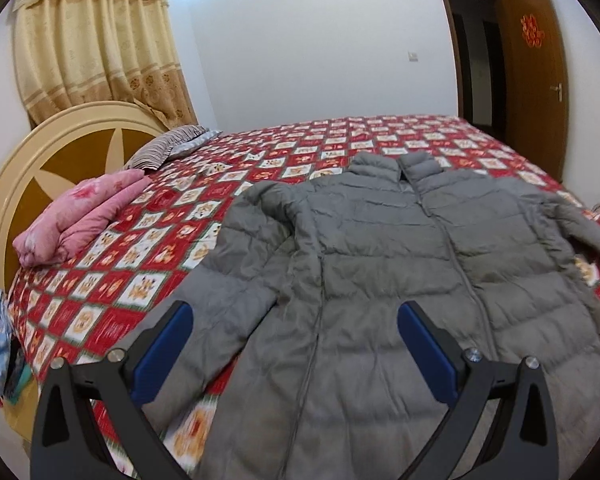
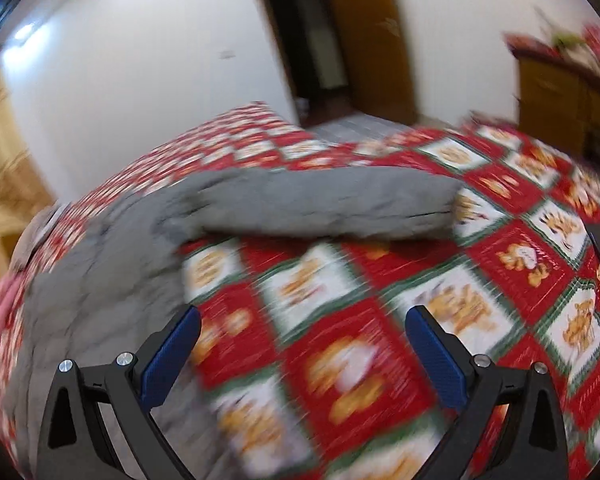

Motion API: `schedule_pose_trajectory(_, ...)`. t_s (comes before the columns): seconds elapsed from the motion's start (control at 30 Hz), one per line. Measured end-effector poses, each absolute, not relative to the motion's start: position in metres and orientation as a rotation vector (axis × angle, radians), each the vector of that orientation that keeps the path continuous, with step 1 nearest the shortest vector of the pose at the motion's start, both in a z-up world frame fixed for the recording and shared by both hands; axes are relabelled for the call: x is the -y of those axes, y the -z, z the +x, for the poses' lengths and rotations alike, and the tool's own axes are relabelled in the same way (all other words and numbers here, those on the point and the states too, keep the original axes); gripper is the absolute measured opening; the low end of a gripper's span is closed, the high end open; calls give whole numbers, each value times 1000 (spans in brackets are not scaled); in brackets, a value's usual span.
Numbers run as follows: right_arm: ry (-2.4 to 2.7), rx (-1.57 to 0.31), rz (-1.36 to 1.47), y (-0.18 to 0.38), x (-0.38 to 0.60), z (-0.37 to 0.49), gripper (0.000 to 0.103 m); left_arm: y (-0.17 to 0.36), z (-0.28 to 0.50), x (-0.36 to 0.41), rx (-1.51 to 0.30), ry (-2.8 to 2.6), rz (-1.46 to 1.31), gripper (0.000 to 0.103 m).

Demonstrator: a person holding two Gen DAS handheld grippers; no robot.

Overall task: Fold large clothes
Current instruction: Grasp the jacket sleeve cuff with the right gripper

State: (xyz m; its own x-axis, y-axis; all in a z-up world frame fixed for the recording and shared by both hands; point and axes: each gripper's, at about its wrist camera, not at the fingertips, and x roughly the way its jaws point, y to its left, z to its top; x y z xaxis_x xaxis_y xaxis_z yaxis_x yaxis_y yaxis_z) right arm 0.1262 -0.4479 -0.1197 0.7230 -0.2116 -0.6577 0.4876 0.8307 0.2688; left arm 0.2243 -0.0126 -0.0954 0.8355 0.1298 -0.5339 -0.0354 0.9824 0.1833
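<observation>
Both tongs are spread wide and hold nothing. Left tongs (image 1: 294, 314), blue-padded on black arms, hang above the lower left front of the grey quilted puffer jacket (image 1: 384, 272), which lies face up and zipped on the bed with the red, white and green checked bedspread (image 1: 112, 280), collar toward the far wall. Its left sleeve (image 1: 244, 248) lies along the body's left side and is partly folded over the front panel. Right tongs (image 2: 302, 320) hover over bare bedspread, with the jacket's right sleeve (image 2: 312, 208) stretched out sideways beyond them; that view is blurred, so fine detail there is unclear.

No fold across the body has been made yet, so the step in hand looks like taking hold for the first one. To do it well, each pair of tongs should pinch both layers at a seam or cuff rather than in the puffy middle, where the slippery filling would squeeze out. The outstretched right sleeve wants bringing in across the chest first, flat and without twist, so the body can then fold evenly.

Further out on the left lie a folded pink quilt (image 1: 76, 220) and a striped pillow (image 1: 168, 148) by the round cream headboard (image 1: 12, 184), well apart from the jacket.
</observation>
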Motion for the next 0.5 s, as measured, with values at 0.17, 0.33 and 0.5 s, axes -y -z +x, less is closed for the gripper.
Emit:
schedule_pose_trajectory(0.17, 538, -652, 559, 124, 522, 153, 102, 105, 273, 16, -620, -78, 176, 103)
schedule_pose_trajectory(0.33, 614, -733, 584, 137, 561, 187, 91, 118, 313, 16, -677, -88, 178, 103)
schedule_pose_trajectory(0.5, 592, -811, 578, 155, 566, 205, 54, 129, 332, 11, -708, -104, 201, 103)
